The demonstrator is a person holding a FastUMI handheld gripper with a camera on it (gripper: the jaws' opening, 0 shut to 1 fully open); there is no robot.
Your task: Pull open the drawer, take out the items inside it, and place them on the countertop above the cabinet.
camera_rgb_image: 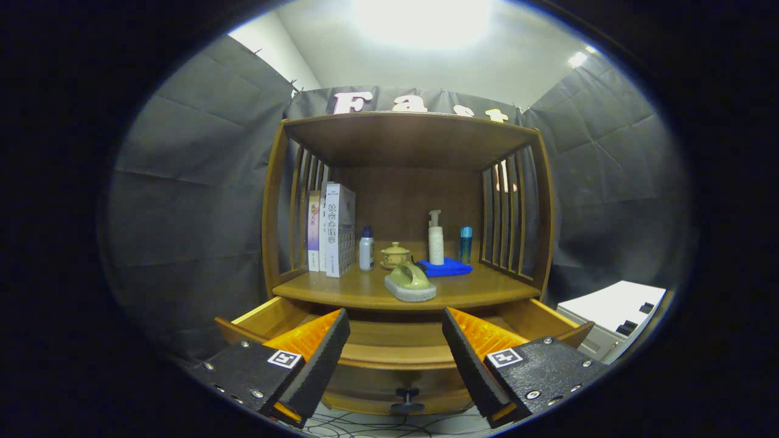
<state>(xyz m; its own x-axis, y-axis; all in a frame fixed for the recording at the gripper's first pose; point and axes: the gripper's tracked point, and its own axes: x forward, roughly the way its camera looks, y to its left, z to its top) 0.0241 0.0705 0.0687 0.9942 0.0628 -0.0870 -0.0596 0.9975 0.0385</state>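
Drawer (395,340) under the cabinet's surface (365,292) stands pulled open just ahead of the gripper (395,359), whose jaws are spread apart and grasp nothing. On that surface rests a green-handled brush (410,282), before a blue cloth (449,267), bottles and books. The emptying looks done or nearly so, though the drawer's inside is partly hidden; next calls for tilting down to check it.

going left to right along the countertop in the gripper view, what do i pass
books → white bottle → lidded cup → green brush → pump bottle → blue cloth → blue bottle. The tool is open over the pulled-out drawer.
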